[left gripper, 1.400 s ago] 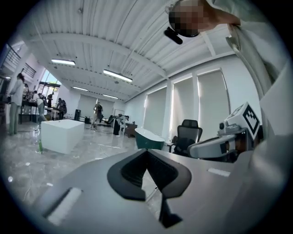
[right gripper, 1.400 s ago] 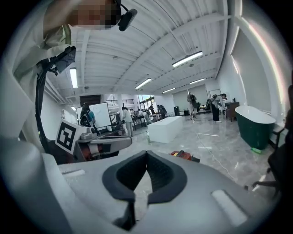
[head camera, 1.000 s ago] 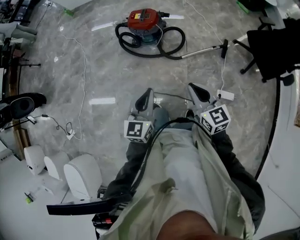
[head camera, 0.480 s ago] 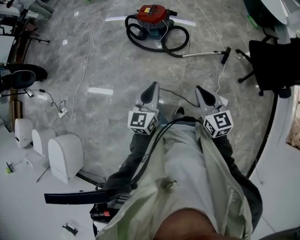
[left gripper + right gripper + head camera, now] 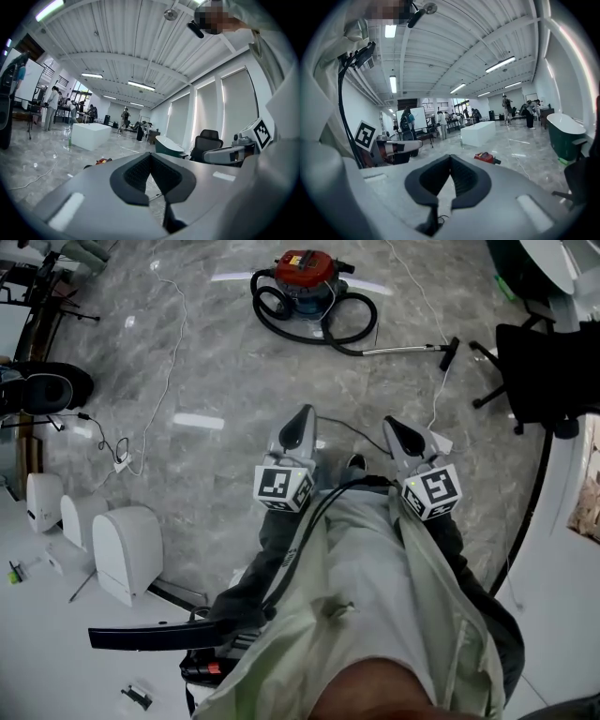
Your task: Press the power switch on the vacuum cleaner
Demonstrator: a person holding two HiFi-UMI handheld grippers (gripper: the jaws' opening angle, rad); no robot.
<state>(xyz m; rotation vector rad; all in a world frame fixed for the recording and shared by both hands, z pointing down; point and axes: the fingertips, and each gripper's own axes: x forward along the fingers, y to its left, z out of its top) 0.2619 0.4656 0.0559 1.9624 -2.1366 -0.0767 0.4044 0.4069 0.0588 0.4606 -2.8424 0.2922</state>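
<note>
- Red vacuum cleaner (image 5: 305, 276) on the grey marble floor (image 5: 234, 381), at the far top of the head view, ringed by its black hose (image 5: 323, 324), with the metal wand (image 5: 403, 349) stretched out to the right.
- Wide bare floor between the vacuum cleaner and the person's legs; thin white cord (image 5: 169, 362) trailing down the left side, black office chair (image 5: 544, 352) at the right edge, white rounded units (image 5: 127, 554) low on the left.
- Left gripper (image 5: 302, 414) held level above the knees: fingers (image 5: 136, 176) closed tip to tip, nothing between them, touching nothing.
- Right gripper (image 5: 390, 424) beside it, a little apart: fingers (image 5: 466, 180) likewise closed and empty.
- Vacuum cleaner well ahead of both grippers, out of contact; in the right gripper view (image 5: 486, 157) just right of the fingertips, in the left gripper view (image 5: 101, 161) only a red sliver left of them.
</note>
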